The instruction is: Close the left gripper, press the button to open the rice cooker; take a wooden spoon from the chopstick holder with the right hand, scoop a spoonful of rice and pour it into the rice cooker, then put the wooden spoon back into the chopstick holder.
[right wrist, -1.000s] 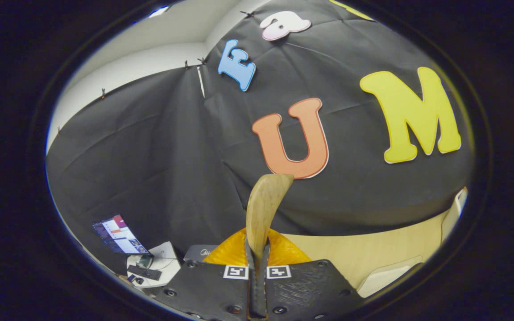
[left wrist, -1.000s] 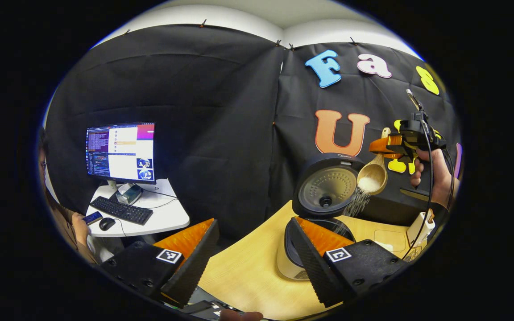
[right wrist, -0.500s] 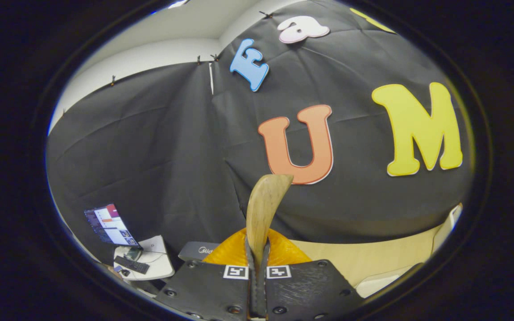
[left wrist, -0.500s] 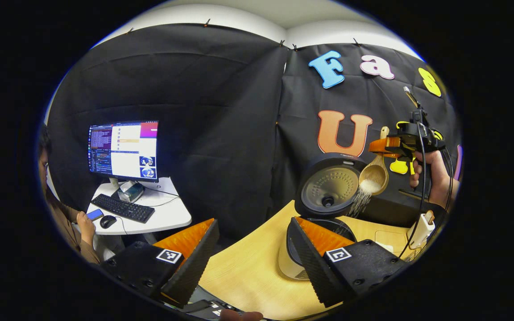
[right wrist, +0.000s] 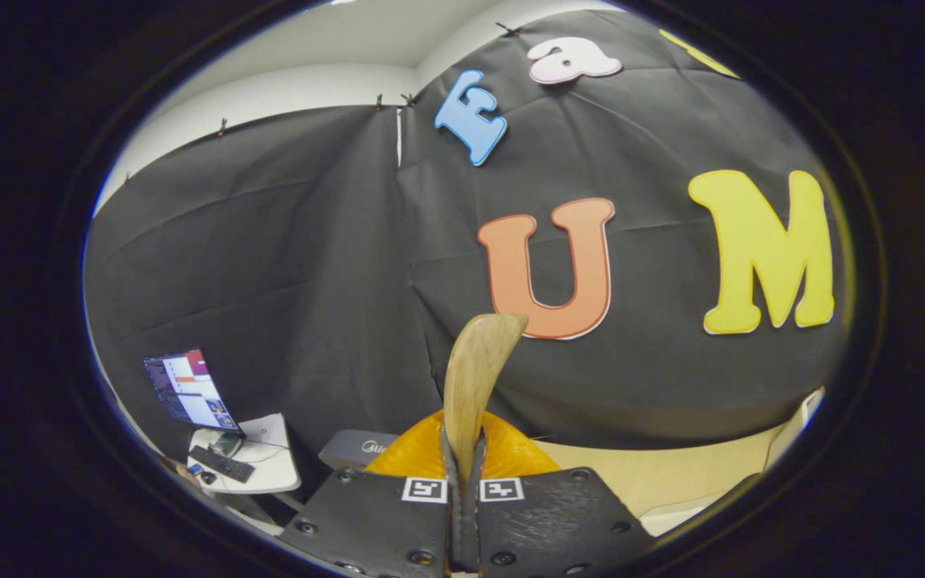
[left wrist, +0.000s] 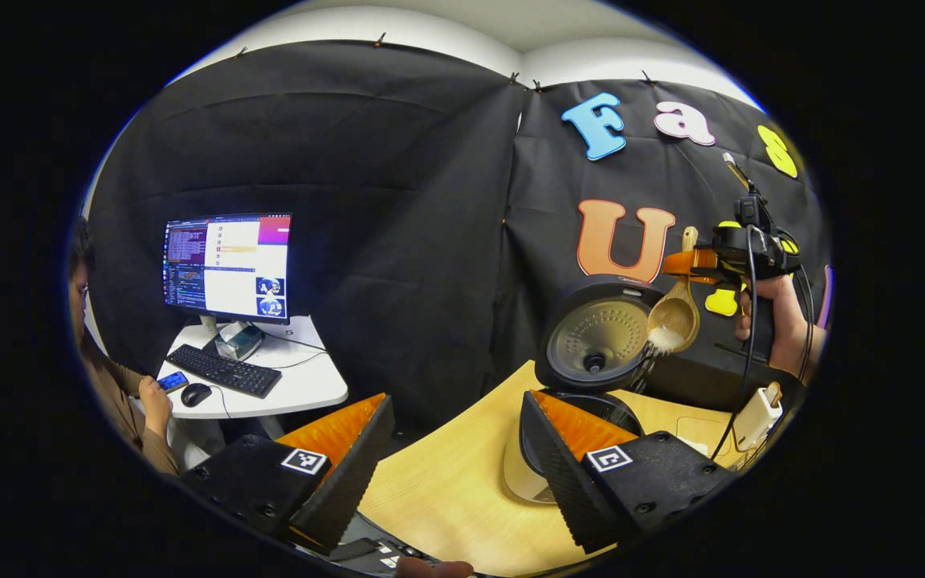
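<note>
Hovering spread and empty above the table (left wrist: 446,490), the left tool (left wrist: 454,474) is idling near the open rice cooker (left wrist: 591,345) while, farther off, the right tool (right wrist: 462,498) is pinching the wooden spoon (left wrist: 674,317), tipping out its last rice (left wrist: 666,340), leaving the spoon's return.

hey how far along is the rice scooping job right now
Done: the rice cooker lid is up. In hand: the right gripper grips the wooden spoon, tipped above the pot with a little rice at its lip. Left: returning it to the chopstick holder.
</note>
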`<state>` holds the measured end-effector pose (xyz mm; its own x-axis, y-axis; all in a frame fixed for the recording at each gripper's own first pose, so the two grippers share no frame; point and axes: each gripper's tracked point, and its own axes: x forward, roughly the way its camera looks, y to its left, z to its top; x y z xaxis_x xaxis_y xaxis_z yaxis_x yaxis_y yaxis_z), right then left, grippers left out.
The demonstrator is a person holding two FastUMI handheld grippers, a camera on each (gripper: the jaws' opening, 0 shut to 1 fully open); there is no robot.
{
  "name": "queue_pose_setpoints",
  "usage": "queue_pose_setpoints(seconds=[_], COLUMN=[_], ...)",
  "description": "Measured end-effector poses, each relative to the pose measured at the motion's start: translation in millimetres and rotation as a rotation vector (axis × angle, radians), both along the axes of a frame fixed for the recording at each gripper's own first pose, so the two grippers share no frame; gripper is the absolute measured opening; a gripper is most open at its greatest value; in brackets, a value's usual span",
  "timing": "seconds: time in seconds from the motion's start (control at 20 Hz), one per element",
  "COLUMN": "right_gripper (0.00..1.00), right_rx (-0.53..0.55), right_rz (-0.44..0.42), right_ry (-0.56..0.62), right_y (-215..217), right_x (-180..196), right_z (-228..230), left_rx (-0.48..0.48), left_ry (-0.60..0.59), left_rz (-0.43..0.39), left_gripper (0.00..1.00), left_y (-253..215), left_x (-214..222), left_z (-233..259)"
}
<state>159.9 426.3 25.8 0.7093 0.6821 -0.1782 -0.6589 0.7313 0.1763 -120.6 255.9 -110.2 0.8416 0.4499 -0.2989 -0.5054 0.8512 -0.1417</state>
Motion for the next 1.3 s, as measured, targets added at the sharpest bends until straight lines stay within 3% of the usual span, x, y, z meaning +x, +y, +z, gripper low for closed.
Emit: queue_pose_setpoints(seconds=[1.3], right_gripper=[0.00], right_rx=[-0.192], right_rz=[0.079], right_ry=[-0.301], right_y=[39], right_x=[-33], right_z=[-3], left_rx=[-0.038], left_ry=[-0.003], left_rz=[0.044], left_gripper=[0.99], left_y=[19], left_x=[-22], left_z=[-10])
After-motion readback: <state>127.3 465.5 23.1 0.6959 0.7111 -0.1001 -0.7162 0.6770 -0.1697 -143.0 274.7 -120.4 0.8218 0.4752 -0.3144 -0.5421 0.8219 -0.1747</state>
